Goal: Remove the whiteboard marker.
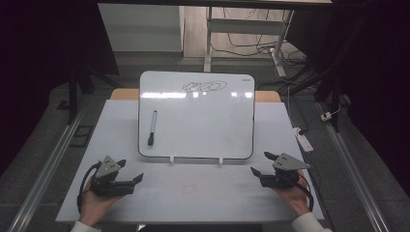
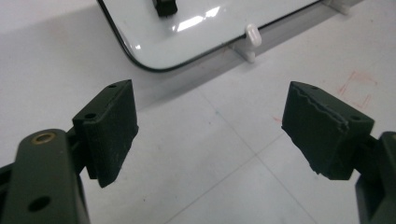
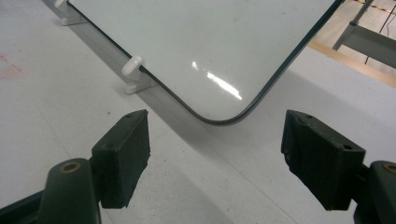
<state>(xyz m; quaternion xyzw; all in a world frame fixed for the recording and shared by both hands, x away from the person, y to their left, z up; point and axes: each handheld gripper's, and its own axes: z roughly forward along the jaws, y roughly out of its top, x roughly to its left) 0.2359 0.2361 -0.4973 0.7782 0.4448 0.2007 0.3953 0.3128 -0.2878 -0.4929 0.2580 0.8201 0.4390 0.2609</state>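
A white dry-erase board (image 1: 203, 121) leans on two small white feet (image 1: 171, 160) in the middle of the table, with a black scribble (image 1: 203, 87) near its top edge. A black marker (image 1: 152, 128) lies on the board's left part; its cap end shows in the left gripper view (image 2: 164, 6). My left gripper (image 1: 129, 170) rests on the table below the board's lower left corner (image 2: 140, 60), jaws wide apart and empty. My right gripper (image 1: 263, 163) sits below the lower right corner (image 3: 219, 119), also open and empty.
The board stands on a white tabletop (image 1: 193, 193) with faint red marks (image 2: 355, 88) near its front middle. A white power strip (image 1: 304, 140) lies off the table's right edge. Desk legs and cables (image 1: 251, 46) are behind the table.
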